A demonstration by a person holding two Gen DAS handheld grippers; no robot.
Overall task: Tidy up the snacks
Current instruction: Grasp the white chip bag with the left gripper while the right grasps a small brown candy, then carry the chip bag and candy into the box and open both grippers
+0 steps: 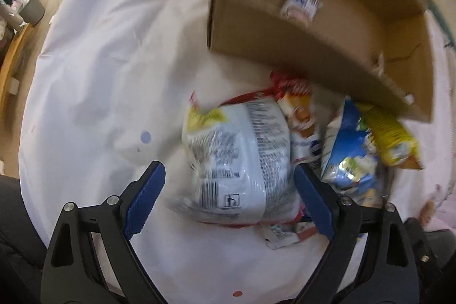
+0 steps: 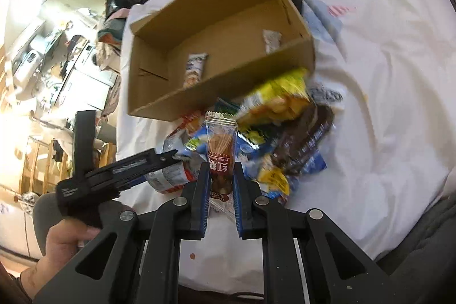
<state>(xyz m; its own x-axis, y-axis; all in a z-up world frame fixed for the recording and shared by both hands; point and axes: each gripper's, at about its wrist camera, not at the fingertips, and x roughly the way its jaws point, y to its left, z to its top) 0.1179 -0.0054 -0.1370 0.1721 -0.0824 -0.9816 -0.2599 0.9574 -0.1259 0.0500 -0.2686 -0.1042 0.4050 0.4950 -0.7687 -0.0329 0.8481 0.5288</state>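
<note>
The right gripper (image 2: 221, 178) is clamped on a brown-and-red snack bar (image 2: 221, 150), whose clear-topped wrapper stands upright between the blue pads (image 2: 199, 198); the bar's crimped upper end points toward the cardboard box (image 2: 199, 96). The left gripper (image 1: 229, 184) has its jaws spread wide, one on each side of a white printed snack bag (image 1: 239, 158). The right pad (image 1: 309, 198) lies against or just beside the bag's edge; the left pad (image 1: 146, 198) stands clear of it. In the right wrist view the left gripper (image 2: 168, 158) reaches into the pile from the box's near-left side.

The box lies on the white sheet (image 1: 99, 76), open top toward the cameras, with two small packets inside: one (image 2: 195, 70) near the front wall, one (image 2: 272, 40) toward the right end. Just in front of that front wall sits the loose pile: a yellow bag (image 2: 278, 101) touching the box's right corner, a blue bag (image 1: 347, 158) beside it, a dark brown packet (image 2: 307, 138) farther out, and a red-and-orange packet (image 1: 296, 101) partly under the white bag.

The step in hand appears to be transfer of the bar into the box, with the white bag next to be grasped. The next move likely calls for lifting the bar over the front wall before release, and for the left jaws to close evenly on the soft bag.
</note>
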